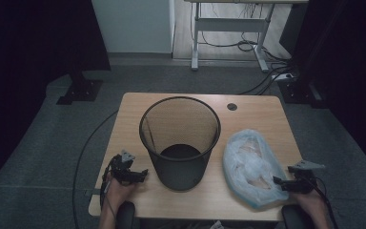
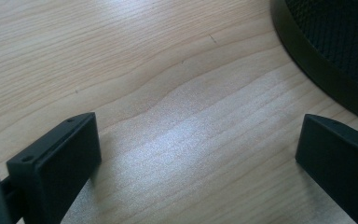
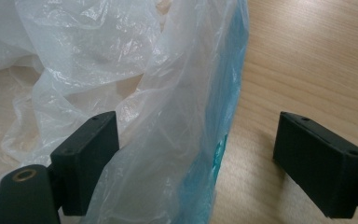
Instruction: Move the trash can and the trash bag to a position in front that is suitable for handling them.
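A black wire-mesh wastebasket [image 1: 179, 141] stands upright in the middle of the wooden table [image 1: 128, 114]. A crumpled clear plastic bag with a blue edge [image 1: 252, 167] lies to its right. My right gripper [image 1: 280, 182] is at the bag's near right corner, jaws wide open; in the right gripper view the bag's blue-edged fold [image 3: 186, 140] lies between the fingertips [image 3: 88, 158], which do not press on it. My left gripper [image 1: 143, 174] rests low over the table left of the basket, open with bare wood between its fingers [image 2: 56, 163]; the basket's base [image 2: 326, 51] is at the upper right.
A round cable hole [image 1: 232, 106] sits at the table's far right. Beyond the table are grey carpet, a white desk frame [image 1: 228, 28] with cables, and dark stands at both sides. Bare tabletop lies left of the basket.
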